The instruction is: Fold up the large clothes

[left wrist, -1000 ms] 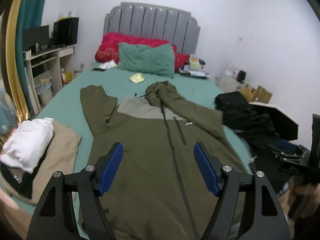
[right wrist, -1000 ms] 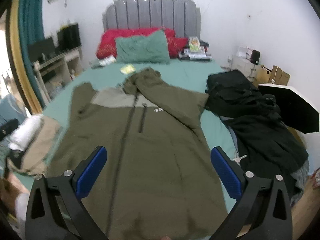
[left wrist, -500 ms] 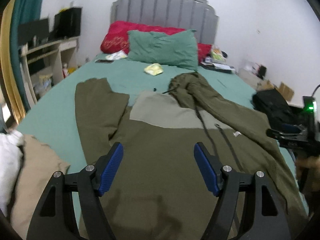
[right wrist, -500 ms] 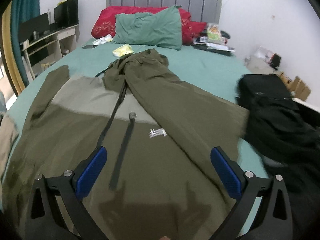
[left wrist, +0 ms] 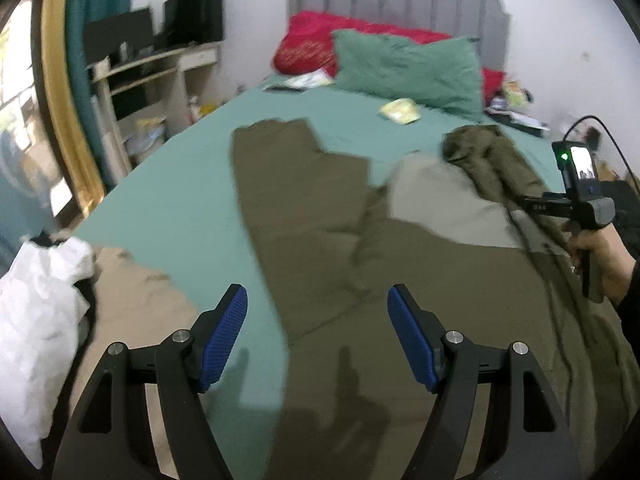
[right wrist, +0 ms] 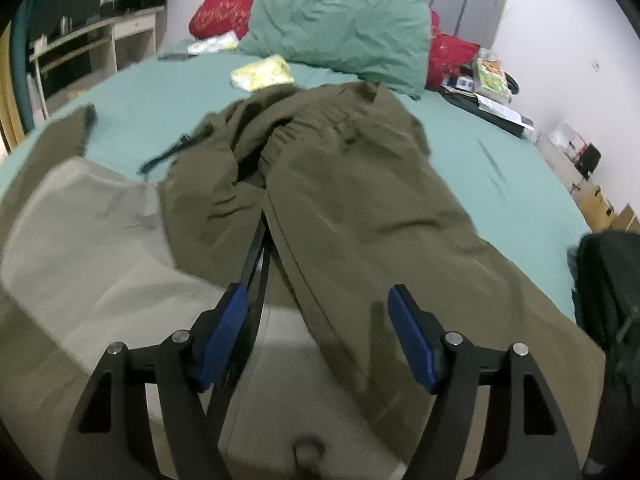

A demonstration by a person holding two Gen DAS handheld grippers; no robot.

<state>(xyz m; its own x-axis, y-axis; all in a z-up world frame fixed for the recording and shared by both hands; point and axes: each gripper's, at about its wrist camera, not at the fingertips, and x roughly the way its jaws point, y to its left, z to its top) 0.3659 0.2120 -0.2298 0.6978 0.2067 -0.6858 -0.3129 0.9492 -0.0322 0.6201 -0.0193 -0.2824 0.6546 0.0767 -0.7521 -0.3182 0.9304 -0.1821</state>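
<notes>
While the olive-green zip-front jacket (right wrist: pixel 360 208) lies mostly unfolded on the teal-sheeted bed (left wrist: pixel 172 208), one sleeve already crossed over, both the left gripper (left wrist: pixel 318 336) and the right gripper (right wrist: pixel 318 336) hover spread, holding nothing.

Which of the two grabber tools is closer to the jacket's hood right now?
The right one. The right gripper hangs over the zipper just below the hood. The left gripper is farther back, over the outstretched sleeve near the bed's side.

Green pillow (right wrist: pixel 340 28) over red pillow (right wrist: pixel 224 12); yellow packet (right wrist: pixel 262 72) nearby
</notes>
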